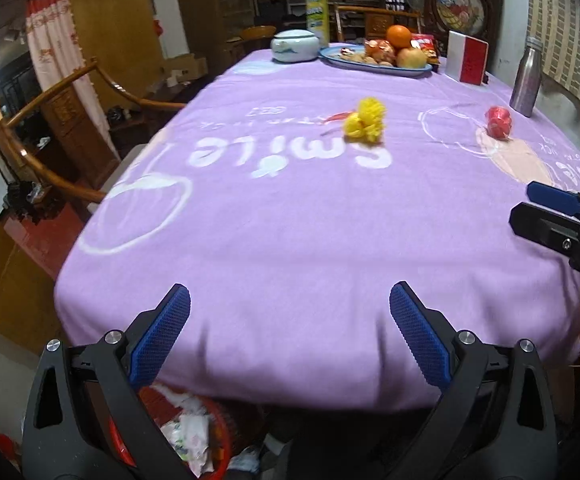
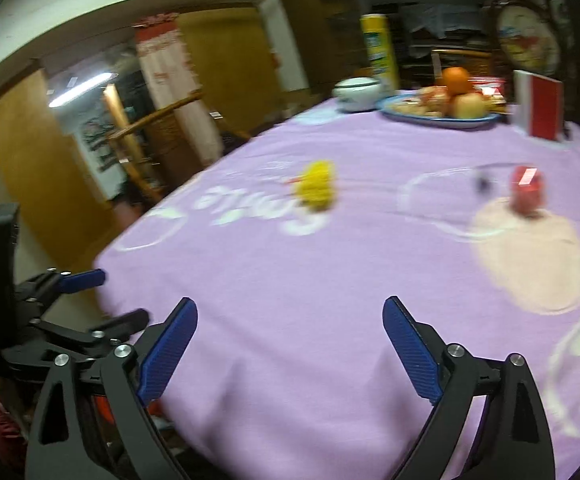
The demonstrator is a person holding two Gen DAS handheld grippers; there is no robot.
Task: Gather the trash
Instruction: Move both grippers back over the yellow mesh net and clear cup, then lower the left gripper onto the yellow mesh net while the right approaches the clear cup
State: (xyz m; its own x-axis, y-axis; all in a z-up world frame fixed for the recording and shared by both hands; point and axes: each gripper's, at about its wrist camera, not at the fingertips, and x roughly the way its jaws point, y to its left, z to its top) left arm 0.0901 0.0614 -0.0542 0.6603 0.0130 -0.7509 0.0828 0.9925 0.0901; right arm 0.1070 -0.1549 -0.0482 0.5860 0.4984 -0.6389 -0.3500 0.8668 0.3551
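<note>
Both grippers' blue fingers (image 1: 290, 334) (image 2: 290, 354) gape wide, empty, over purple cloth (image 1: 290, 220) printed "Smile".

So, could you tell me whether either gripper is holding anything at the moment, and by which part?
Nothing is held. The left gripper and right gripper are both open and empty above the tablecloth.

At the far end of my surface (image 1: 290, 240), draped in purple cloth, I see a blue plate (image 1: 374, 65) heaped with an orange (image 1: 398, 36) and an apple (image 1: 411, 58). A white lidded jar (image 1: 293, 45) sits just left of it, a tall yellow canister (image 1: 316, 2) behind. A red-and-white box (image 1: 468, 57) and a steel bottle (image 1: 526, 76) stand to the right. A wooden chair (image 1: 49, 120) waits alongside.
</note>
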